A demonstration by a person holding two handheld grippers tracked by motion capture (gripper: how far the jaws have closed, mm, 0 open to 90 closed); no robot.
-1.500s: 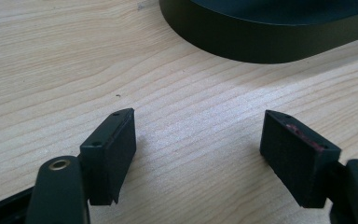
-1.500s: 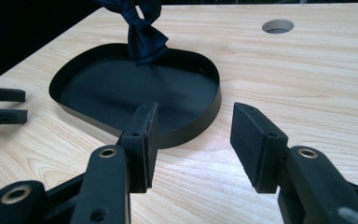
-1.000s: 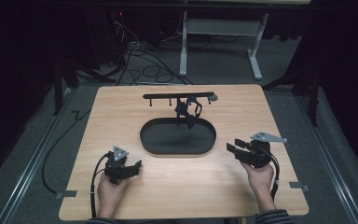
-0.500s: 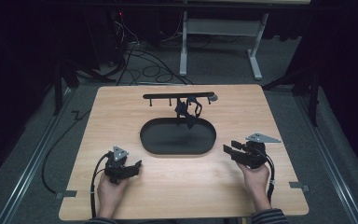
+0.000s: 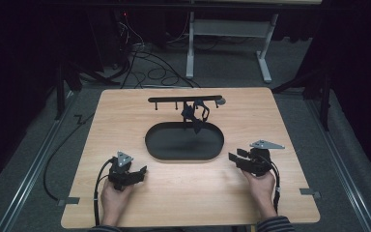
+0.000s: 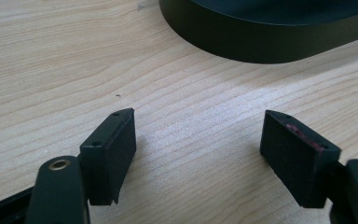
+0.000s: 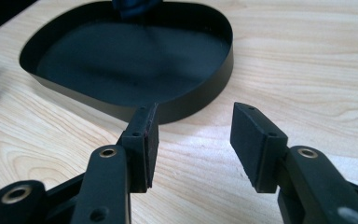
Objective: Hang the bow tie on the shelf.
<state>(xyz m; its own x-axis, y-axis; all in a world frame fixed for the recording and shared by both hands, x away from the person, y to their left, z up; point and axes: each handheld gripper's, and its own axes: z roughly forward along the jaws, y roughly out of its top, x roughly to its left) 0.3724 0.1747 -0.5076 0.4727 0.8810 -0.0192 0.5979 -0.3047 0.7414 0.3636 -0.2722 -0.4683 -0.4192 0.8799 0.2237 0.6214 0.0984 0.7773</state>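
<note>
Currently I hold both grippers, left gripper [image 5: 136, 172] and right gripper [image 5: 238, 160], jaws spread, empty, flanking the black oval metal tray [image 5: 184, 153] on the pale wooden counter [image 5: 280, 121]; likely pre-reach.

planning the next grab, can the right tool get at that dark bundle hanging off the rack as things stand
Probably yes. The right tool is open and holds nothing, and bare table lies between it and the dark bundle hanging from the rack over the tray.

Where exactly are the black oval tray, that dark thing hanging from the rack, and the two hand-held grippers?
black tray [image 5: 184, 156]: high view, near rim.
hanging dark item [image 5: 193, 114]: high view, its middle.
left gripper [image 5: 142, 170]: high view, between its fingertips.
right gripper [image 5: 231, 158]: high view, between its fingertips.
</note>
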